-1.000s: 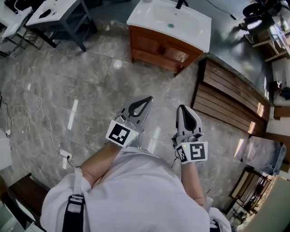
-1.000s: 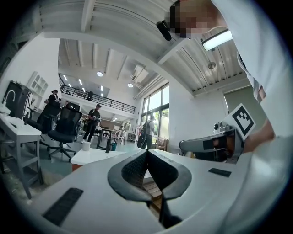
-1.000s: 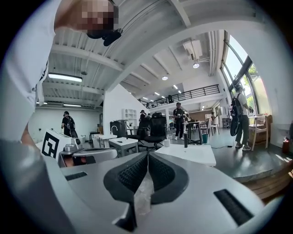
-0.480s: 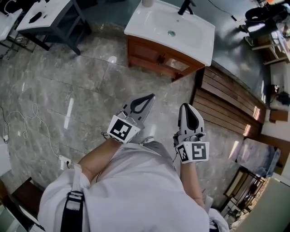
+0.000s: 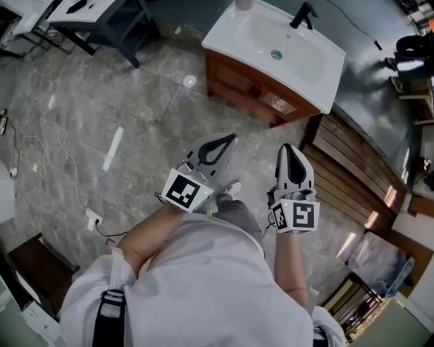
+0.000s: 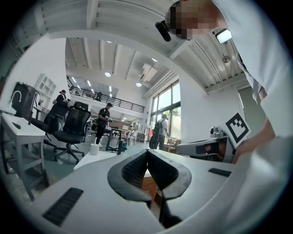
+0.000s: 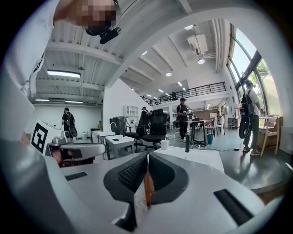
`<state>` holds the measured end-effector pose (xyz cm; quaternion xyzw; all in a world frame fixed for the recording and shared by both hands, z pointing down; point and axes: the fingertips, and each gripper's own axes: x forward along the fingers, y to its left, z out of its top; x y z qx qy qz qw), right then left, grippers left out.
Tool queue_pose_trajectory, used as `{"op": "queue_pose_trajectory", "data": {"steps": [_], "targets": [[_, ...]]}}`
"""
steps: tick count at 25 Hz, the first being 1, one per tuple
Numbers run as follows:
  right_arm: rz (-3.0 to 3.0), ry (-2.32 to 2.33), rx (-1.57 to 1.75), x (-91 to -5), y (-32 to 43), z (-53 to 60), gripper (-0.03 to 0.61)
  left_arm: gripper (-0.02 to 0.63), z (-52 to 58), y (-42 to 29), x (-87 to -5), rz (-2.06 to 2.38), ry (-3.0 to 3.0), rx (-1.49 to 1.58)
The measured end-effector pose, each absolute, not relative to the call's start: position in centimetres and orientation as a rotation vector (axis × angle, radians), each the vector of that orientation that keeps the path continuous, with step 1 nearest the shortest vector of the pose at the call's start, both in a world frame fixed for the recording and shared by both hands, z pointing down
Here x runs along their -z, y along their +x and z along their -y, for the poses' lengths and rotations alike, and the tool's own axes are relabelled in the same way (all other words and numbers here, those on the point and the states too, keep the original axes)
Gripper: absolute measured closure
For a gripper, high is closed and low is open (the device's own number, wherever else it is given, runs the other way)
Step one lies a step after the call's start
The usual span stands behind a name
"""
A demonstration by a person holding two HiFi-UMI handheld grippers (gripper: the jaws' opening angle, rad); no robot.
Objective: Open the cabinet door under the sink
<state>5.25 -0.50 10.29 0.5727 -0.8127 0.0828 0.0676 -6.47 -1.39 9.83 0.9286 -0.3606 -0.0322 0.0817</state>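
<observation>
Plainly, both pairs of jaws are seen closed tip to tip with nothing held: the left gripper (image 6: pixel 147 151) shows its ribbed pads pressed together at the point, and the right gripper (image 7: pixel 147 154) shows the same, with only a thin sliver of brown wood glimpsed through the slit behind the tips. Both are held out in front of the body, side by side and apart from each other, above the grey stone floor (image 5: pixel 102 101). The cabinet (image 5: pixel 234 73) stands well ahead of them, under the white sink (image 5: pixel 319 64) with its dark faucet (image 5: pixel 303 13), and it is not yet within reach. The cabinet door (image 5: pixel 239 76) lies on the front face of reddish glossy wood, seen steeply from above; what look like small dark knobs (image 5: pixel 257 88) are set near the middle of that face, though their shape cannot be made out. The door is judged stiff and rigid, light to swing on its hinges, and slick where lacquered, so the flat panel would give little purchase. A hold is best taken on a knob at the free edge, the jaws being parted first and then closed round it, and the pull led along the door's arc. A slatted wooden platform (image 5: pixel 352 162) lies beside the cabinet to the right.
</observation>
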Motion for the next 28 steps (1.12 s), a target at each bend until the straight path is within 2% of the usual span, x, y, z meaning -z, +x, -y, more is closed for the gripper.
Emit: {"op": "queue_pose_trajectory", "data": {"steps": [6, 28], "targets": [[2.435, 1.643, -0.240, -15.3, 7.1, 4.1, 0.545, 0.595, 4.3, -5.3, -12.6, 1.187, 2.731, 0.089], [2.352, 1.556, -0.274, -42.0, 8.3, 16.9, 0.543, 0.595, 12.6, -3.4, -33.6, 1.150, 2.646, -0.067]]}}
